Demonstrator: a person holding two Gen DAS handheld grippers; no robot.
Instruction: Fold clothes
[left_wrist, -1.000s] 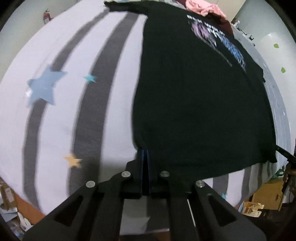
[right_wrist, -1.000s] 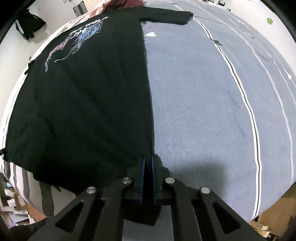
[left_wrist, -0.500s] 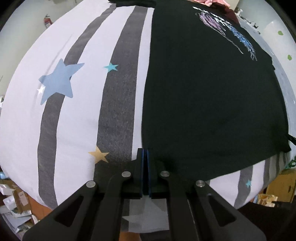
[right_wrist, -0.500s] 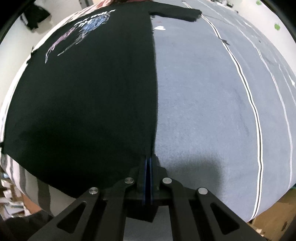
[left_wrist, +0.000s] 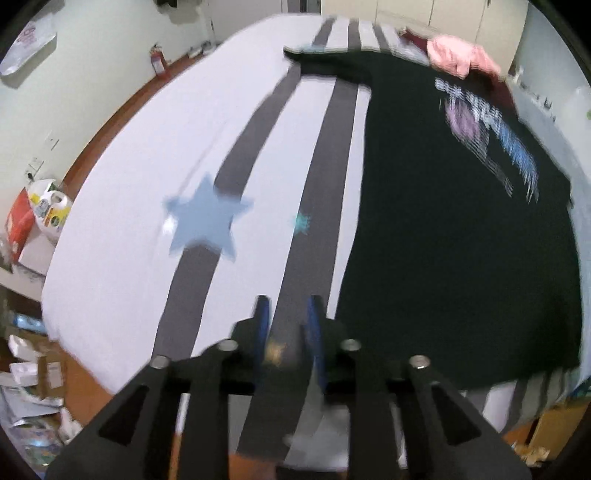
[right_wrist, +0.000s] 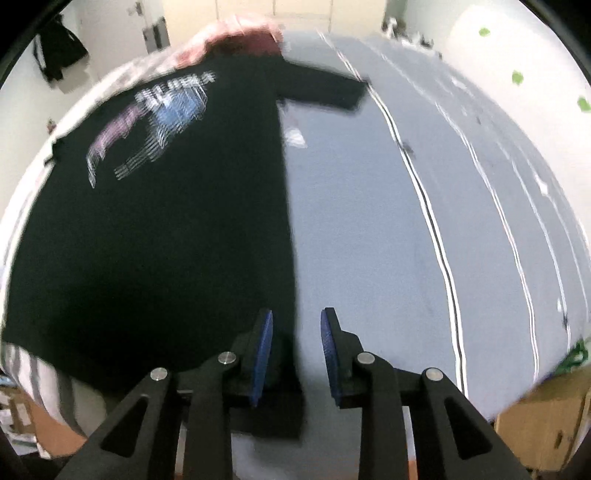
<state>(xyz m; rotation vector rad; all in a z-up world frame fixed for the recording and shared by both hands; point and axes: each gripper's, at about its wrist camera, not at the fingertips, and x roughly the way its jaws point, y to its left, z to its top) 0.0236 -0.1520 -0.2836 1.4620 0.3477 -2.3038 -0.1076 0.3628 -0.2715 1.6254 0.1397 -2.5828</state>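
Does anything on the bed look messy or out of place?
Mostly no: the black T-shirt lies flat and spread out. The only untidy thing is a crumpled pink garment bunched at its collar end.

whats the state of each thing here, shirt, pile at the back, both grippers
black t-shirt: spread flat on the bed, print up, sleeves out, unfolded
pink garment: crumpled, beyond the collar
left gripper: jaws just opened, nothing between them
right gripper: jaws just opened, above the shirt's edge, not gripping
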